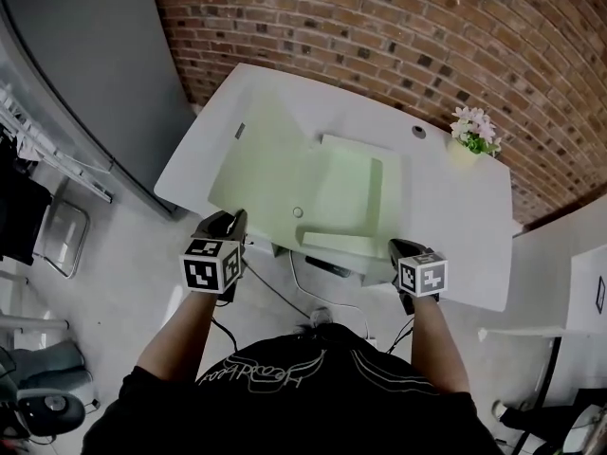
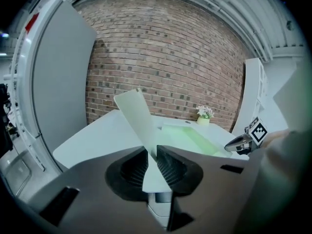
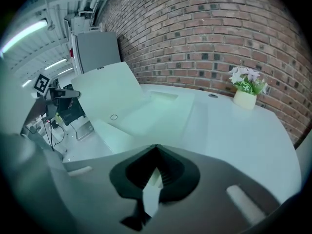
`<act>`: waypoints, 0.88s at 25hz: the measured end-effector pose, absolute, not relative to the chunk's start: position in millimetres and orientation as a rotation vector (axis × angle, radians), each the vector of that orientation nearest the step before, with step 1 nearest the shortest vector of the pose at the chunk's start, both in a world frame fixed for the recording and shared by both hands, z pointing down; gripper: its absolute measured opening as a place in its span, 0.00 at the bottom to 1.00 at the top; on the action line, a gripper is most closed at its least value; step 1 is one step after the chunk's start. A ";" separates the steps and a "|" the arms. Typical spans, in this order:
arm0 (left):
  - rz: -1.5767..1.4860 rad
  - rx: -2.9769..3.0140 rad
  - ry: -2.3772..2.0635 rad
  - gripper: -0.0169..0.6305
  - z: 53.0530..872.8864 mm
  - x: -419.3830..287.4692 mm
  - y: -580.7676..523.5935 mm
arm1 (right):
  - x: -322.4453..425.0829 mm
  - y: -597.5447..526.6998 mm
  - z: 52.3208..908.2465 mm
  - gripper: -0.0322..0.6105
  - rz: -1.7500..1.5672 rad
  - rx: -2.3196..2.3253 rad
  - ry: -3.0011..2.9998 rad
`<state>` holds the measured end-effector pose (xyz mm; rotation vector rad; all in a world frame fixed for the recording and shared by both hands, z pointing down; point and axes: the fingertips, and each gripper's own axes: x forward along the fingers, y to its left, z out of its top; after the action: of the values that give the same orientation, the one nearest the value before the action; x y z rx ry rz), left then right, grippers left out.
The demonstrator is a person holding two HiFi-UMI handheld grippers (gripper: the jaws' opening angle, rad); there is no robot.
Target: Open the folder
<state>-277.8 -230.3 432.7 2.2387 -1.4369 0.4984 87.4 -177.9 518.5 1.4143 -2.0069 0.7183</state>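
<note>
- The left gripper (image 2: 152, 152) has its jaws pinched narrow on the folder's front cover (image 2: 138, 117). The pale sheet runs up from between the ribbed pads and leans away to the left.
- In the head view the left gripper (image 1: 231, 222) sits at the near left corner of that cover, right at the table's near edge.
- The right gripper (image 3: 155, 173) is closed on a thin pale edge of the folder (only a sliver shows between its pads).
- From above, the right gripper (image 1: 404, 247) is at the near right corner of the folder, also on the table's front edge.
- The folder (image 1: 334, 195) lies spread open in the middle of the white table (image 1: 462, 227). Its back half is flat, and a narrow flap is folded along the near side.
- A small round snap (image 1: 297, 212) sits near the fold.
- In the right gripper view the lifted cover (image 3: 105, 92) stands as a tilted panel off the tabletop, its free edge toward the table's left side.
- To the right of the folder the tabletop is bare as far as a flower pot (image 1: 471, 136) at the far right corner.
- A round cable hole (image 1: 418, 132) lies near the far edge, just left of the pot.
- The brick wall (image 1: 379, 27) runs close behind the table, and a grey panel (image 1: 90, 74) stands just past its left edge.
</note>
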 end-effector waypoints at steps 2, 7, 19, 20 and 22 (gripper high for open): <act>0.482 2.211 -1.426 0.09 439.9 -282.2 -233.3 | 88.2 -176.5 519.0 0.05 0.719 1.418 -2.001; 0.510 2.160 -1.422 0.09 460.1 -298.0 -242.4 | 86.8 -175.6 518.5 0.05 0.718 1.430 -2.003; 0.505 2.019 -1.384 0.12 510.5 -320.1 -257.8 | 90.5 -174.9 517.9 0.05 0.701 1.451 -1.998; 0.502 2.006 -1.379 0.12 514.0 -320.6 -257.3 | 90.9 -174.0 518.0 0.05 0.703 1.451 -1.998; 0.497 1.981 -1.366 0.12 520.0 -323.1 -256.9 | 91.1 -172.6 518.1 0.05 0.710 1.449 -1.999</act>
<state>-323.1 -256.9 520.0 1.9808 -1.3665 0.4975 91.1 -172.6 518.1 1.4486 -1.9995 0.7098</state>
